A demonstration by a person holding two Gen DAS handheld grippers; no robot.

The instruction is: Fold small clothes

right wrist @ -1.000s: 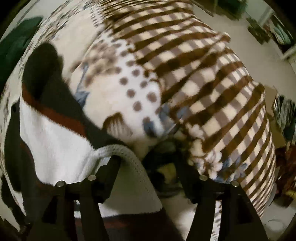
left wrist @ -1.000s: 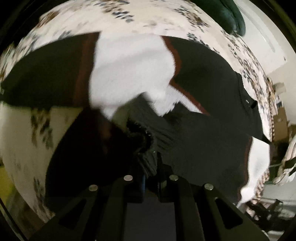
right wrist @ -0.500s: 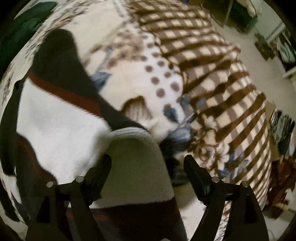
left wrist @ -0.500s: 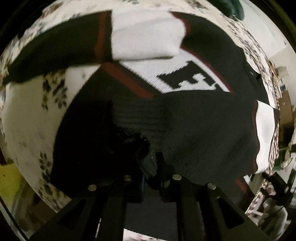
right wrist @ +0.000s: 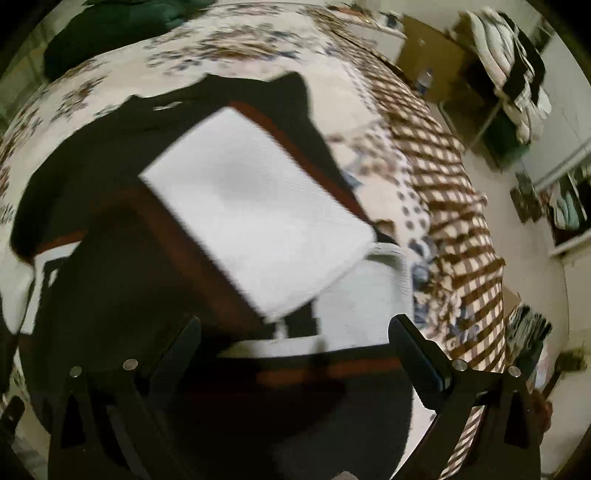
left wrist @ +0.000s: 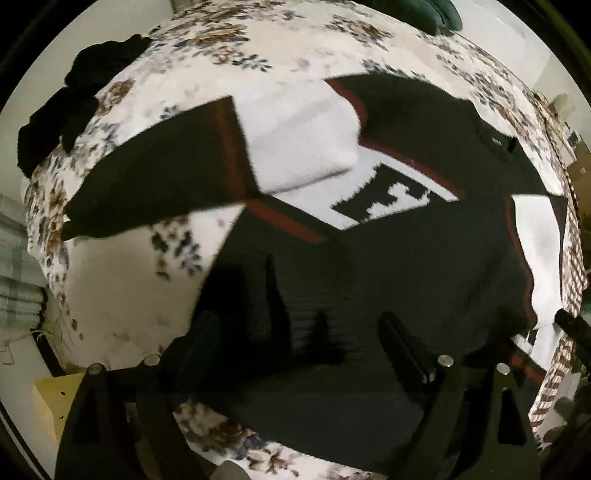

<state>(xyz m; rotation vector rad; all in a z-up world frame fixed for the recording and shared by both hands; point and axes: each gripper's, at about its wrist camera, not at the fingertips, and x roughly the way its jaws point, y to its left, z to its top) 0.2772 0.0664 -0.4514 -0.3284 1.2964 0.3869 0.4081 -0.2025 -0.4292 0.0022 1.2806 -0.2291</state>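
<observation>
Indoor light is falling dim and warm in both views. Motion blur is smearing the sweater [left wrist: 388,258] edges and the bedspread [left wrist: 122,295] print. Fisheye bending is growing toward every rim; black vignette is filling the corners, heaviest at 10 o'clock.

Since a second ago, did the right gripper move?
Yes. The right gripper has pulled back from the checked blanket and over the sweater, jaws opening, empty.

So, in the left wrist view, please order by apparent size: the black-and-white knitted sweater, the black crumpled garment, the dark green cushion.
1. Black-and-white knitted sweater
2. Black crumpled garment
3. Dark green cushion, partly cut off and farther away, so unsure.
</observation>
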